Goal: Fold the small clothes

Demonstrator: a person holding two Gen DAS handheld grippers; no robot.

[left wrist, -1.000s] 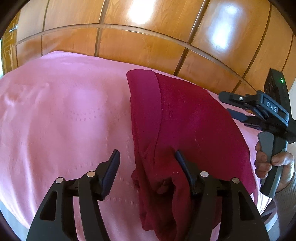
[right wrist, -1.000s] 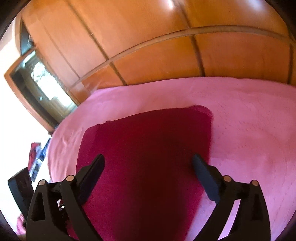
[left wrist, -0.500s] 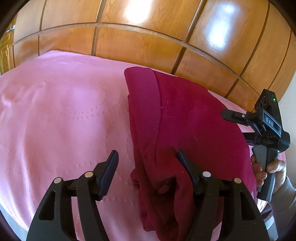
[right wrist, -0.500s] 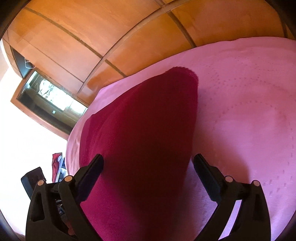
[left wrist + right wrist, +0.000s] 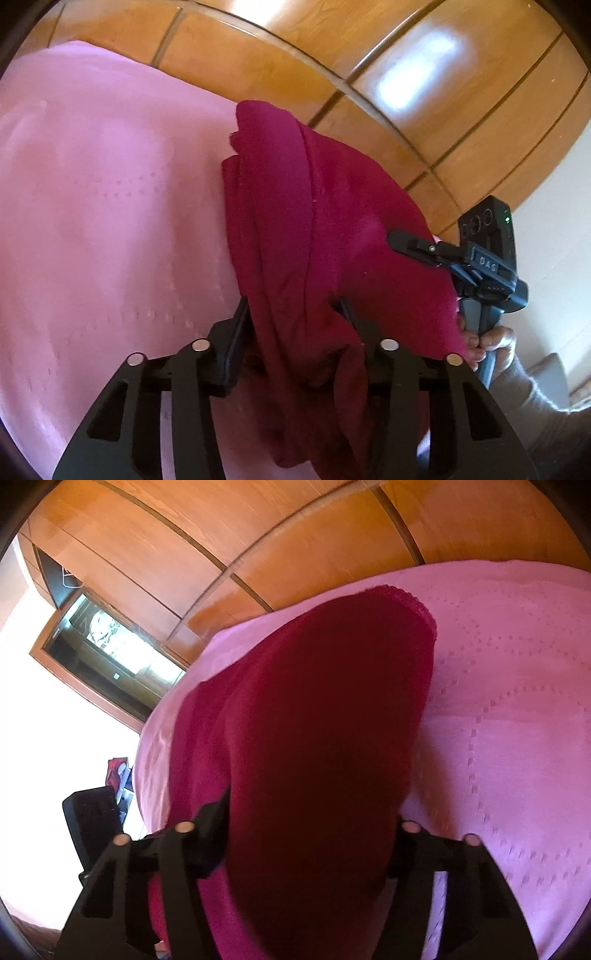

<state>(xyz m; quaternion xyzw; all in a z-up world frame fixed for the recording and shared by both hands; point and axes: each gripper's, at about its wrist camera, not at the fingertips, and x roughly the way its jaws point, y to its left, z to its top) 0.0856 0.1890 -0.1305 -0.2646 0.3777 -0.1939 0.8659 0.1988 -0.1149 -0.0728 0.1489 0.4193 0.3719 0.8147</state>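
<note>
A pink bedspread point(image 5: 92, 221) lies before glossy wooden wardrobe panels point(image 5: 424, 92); on it, toward three o'clock in the left wrist view, is the dark red garment point(image 5: 314, 221). A second ago both tools stood spread wide over flat cloth; now the left gripper point(image 5: 291, 314) has narrowed around a bunched edge near six o'clock, and the right gripper point(image 5: 314, 812) has cloth draped between its fingers, though whether either is fully clenched I cannot tell; the far edge has puckered and lifted at twelve o'clock. I judge a fold is starting: the near edge gets carried over.
</note>
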